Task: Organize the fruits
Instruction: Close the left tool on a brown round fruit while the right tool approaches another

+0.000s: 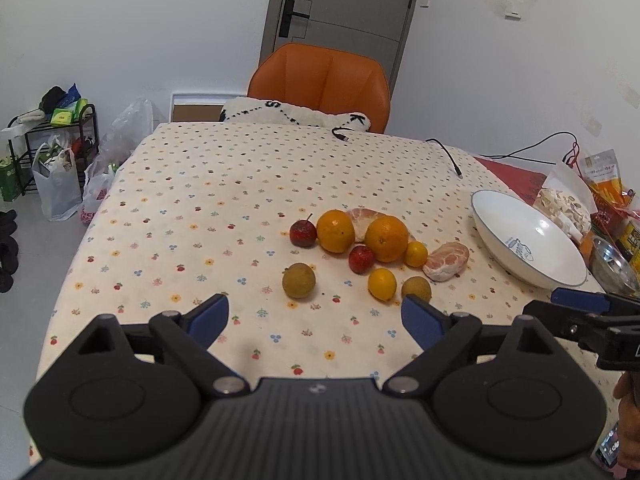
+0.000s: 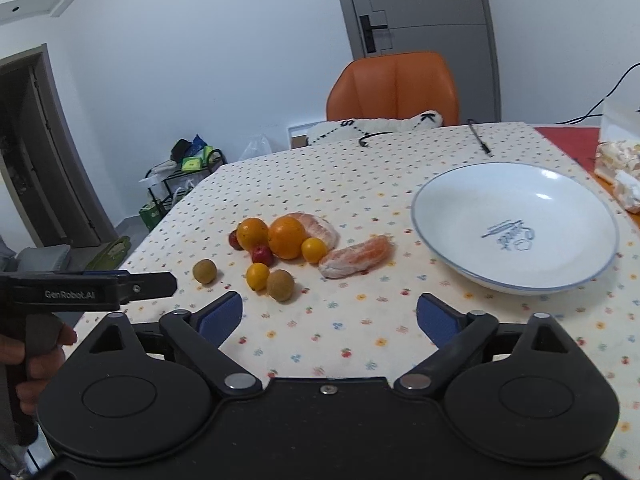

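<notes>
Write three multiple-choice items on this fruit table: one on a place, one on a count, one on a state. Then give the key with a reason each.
1. Where is the bowl relative to the fruit?
A. right
B. left
C. under it

2. How many big oranges are there?
A. one
B. two
C. four

3. How is the right gripper?
A. shut on a fruit
B. shut with nothing in it
C. open with nothing in it

Key: 1 A, the right wrist view shows the bowl right of the pile. 2 B, one orange sits beside another. 3 C, its jaws stand wide with only tablecloth between them.
</notes>
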A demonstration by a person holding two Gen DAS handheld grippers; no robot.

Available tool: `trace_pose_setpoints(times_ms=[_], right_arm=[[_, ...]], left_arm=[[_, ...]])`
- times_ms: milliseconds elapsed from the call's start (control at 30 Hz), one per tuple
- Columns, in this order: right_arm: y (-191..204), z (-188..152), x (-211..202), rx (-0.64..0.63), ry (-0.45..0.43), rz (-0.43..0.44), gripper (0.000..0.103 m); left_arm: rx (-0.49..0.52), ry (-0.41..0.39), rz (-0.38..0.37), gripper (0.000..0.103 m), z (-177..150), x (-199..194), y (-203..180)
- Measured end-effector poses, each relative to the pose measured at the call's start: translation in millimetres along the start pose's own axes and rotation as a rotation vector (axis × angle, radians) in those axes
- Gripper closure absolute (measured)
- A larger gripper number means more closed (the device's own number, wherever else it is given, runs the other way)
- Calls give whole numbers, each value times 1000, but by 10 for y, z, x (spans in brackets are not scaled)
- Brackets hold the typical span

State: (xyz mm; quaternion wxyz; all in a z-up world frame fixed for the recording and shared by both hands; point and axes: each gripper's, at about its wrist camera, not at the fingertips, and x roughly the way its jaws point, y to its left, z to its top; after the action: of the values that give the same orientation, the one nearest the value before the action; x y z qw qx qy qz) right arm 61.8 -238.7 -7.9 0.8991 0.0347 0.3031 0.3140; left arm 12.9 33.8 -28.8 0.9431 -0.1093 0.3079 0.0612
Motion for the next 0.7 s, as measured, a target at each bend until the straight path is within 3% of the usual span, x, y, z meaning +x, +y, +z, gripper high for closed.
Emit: trace_pose_setpoints(times_ms=[333,700], right_arm=[[115,36,238,-19,6,34,31],[169,53,471,-16,45,71,45]], left_arm=[[-35,-1,9,36,15,123,80],[-41,2,-11,45,41,263,96]])
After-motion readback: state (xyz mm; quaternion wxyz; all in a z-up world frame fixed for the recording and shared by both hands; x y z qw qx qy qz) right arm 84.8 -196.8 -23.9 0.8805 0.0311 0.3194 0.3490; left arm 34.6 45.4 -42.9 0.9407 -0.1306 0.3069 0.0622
